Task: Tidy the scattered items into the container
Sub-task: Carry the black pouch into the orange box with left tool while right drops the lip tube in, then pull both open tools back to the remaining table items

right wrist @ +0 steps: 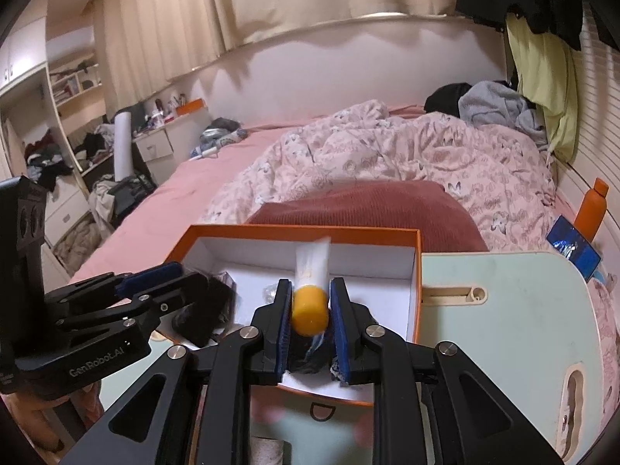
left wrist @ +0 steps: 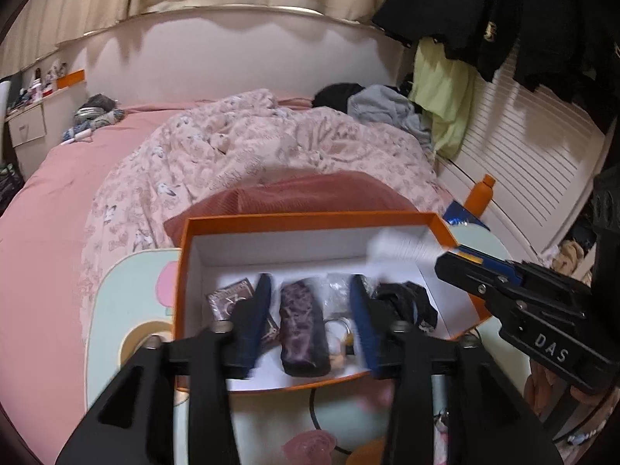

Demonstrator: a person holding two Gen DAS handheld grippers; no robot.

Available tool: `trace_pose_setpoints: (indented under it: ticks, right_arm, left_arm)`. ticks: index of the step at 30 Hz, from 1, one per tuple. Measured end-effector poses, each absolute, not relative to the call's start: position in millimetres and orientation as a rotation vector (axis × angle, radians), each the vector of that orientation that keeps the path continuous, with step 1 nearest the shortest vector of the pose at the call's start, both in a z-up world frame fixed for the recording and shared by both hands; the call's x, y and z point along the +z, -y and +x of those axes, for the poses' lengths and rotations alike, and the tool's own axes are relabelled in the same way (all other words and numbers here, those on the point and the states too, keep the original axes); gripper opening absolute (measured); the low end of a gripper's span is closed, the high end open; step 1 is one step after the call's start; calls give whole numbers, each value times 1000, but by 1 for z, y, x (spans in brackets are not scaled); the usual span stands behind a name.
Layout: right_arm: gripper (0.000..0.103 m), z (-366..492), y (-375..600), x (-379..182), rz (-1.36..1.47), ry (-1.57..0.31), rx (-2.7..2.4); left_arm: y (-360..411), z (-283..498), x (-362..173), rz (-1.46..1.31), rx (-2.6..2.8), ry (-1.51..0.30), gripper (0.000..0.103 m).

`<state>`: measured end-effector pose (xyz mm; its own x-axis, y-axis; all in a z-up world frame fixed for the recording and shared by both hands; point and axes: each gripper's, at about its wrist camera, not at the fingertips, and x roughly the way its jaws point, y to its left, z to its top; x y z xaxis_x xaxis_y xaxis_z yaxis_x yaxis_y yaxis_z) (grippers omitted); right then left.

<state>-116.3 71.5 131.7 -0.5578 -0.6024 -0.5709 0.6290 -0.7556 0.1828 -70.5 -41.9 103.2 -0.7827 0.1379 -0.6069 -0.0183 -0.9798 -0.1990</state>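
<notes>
1. Orange box [left wrist: 310, 217] set on the pale green bench [right wrist: 503, 310] across the bed [left wrist: 46, 213]; both tools angled down over the open top, probably so things drop straight in.
2. Left tool [left wrist: 312, 283]: released, jaws wide, nothing pressed between the pads. Hovering above the near half of the box, a purple pouch [left wrist: 304, 329] lying on the box floor in the gap between the fingers.
3. Right tool [right wrist: 310, 283]: white tube [right wrist: 308, 314] between the pads, yellow cap nearest the camera, body pointing toward the far wall of the box. Tube blurred; cannot tell whether pressed or loose. Placed over the box interior, so a drop from here should land inside.
4. Already in the box: black fabric [left wrist: 407, 302] at the right end, a dark card packet [left wrist: 228, 296] at the left end, a clear wrapper with a metal ring [left wrist: 339, 325] beside the pouch.
5. Around: dark red cushion [right wrist: 368, 205] touching the far side of the box, floral quilt [left wrist: 271, 143] behind it, orange bottle [right wrist: 591, 209] and blue packet [right wrist: 573, 252] at the bench's far right corner, possibly left to tidy.
6. In the way: the two tools close together over one box; floor space crowded near the front, freer along the far wall.
</notes>
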Motion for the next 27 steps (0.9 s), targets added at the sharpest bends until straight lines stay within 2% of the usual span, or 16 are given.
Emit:
trace_pose_setpoints:
  ticks: [1,2,18,27]
  right_arm:
    - [42,-114,-72,134,799,-55,-2291]
    - [50,-111,-74,136,779,-52,-2295]
    - [50,-64,-88,137,784,-144,-2211]
    - [50,-22,-124,91,946,-328,-2152]
  left_arm:
    - [44,-67,106,-971,2893,296,71]
    - [46,-62,109,-930,2909,317,75]
    - [38,-13,115,-954,2858,272,75]
    - [7,44,63,-1190,2728,131,76]
